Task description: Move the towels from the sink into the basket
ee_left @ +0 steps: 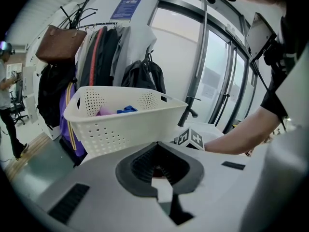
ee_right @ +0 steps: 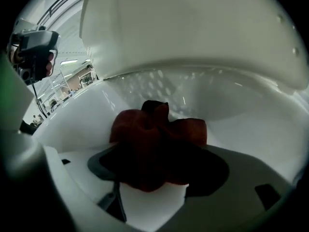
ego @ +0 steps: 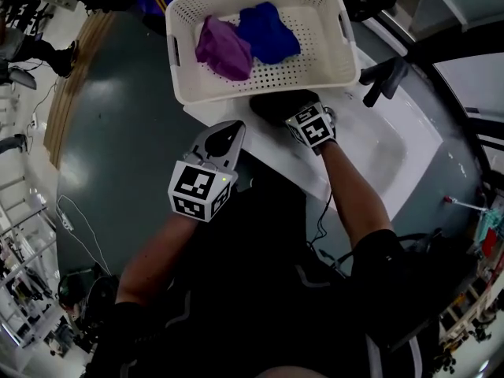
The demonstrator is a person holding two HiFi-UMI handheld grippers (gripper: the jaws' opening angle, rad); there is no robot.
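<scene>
step in hand: fetching the crumpled dark red towel (ee_right: pixel 155 129) from the white sink (ego: pixel 378 144). the right claw (ee_right: pixel 159 154) points steeply down under the white perforated plastic basket (ego: pixel 183 53), released, its jaws wide either side of the towel. next it likely needs to clench on the cloth and lift. the left claw (ee_left: pixel 155 148) hovers beside the basket, clenched and empty. a purple towel (ego: pixel 223 48) and a blue towel (ego: pixel 268 31) already lie in the basket.
</scene>
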